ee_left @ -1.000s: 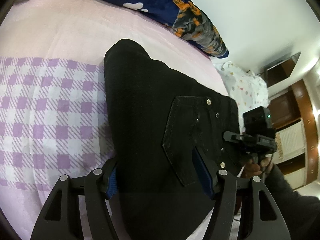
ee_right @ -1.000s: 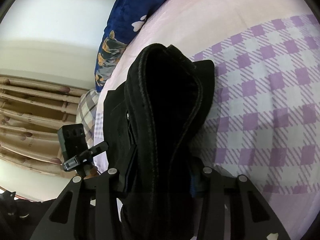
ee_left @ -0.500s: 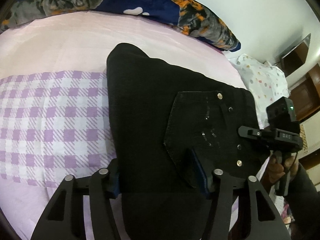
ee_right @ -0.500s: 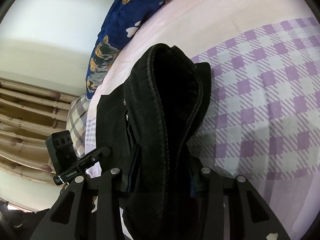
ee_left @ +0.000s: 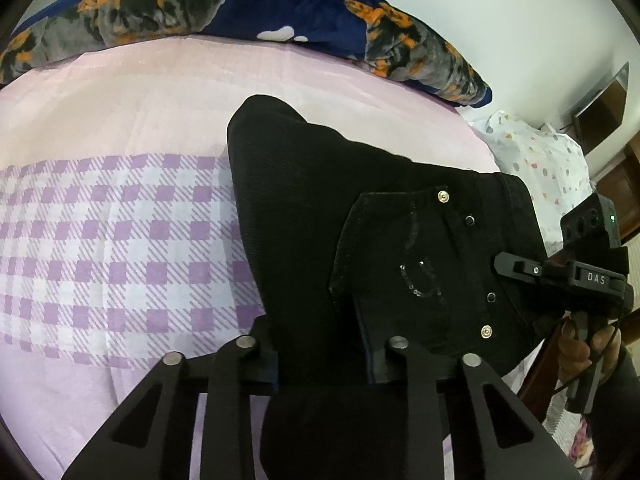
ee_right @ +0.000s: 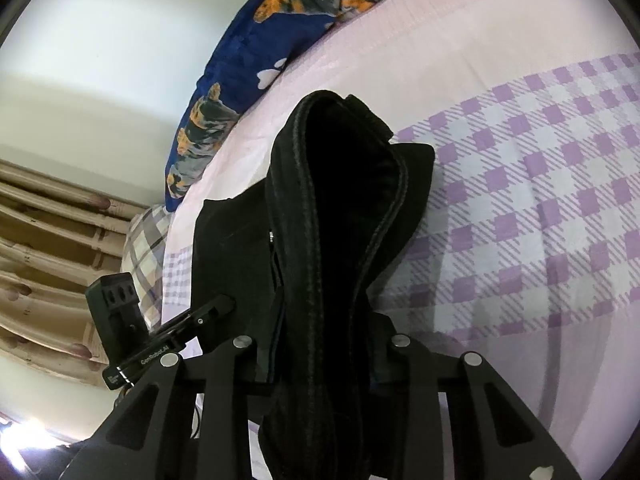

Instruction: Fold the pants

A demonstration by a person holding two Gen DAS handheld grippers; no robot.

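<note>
step: pinch both ends | left gripper (ee_left: 322,354) closing on black denim pants (ee_left: 360,208) | right gripper (ee_right: 322,354) closing on waistband | tip: lift evenly off checked purple bedsheet (ee_left: 100,248)

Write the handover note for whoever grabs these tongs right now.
Left tongs: closing on black denim pants near the back pocket, cloth between the pads.
Right tongs: closing on the bunched waistband.
Pants lie on the pink and purple-checked bedsheet.
Done: both ends gathered.
Left: lift, fold over, flatten.
</note>
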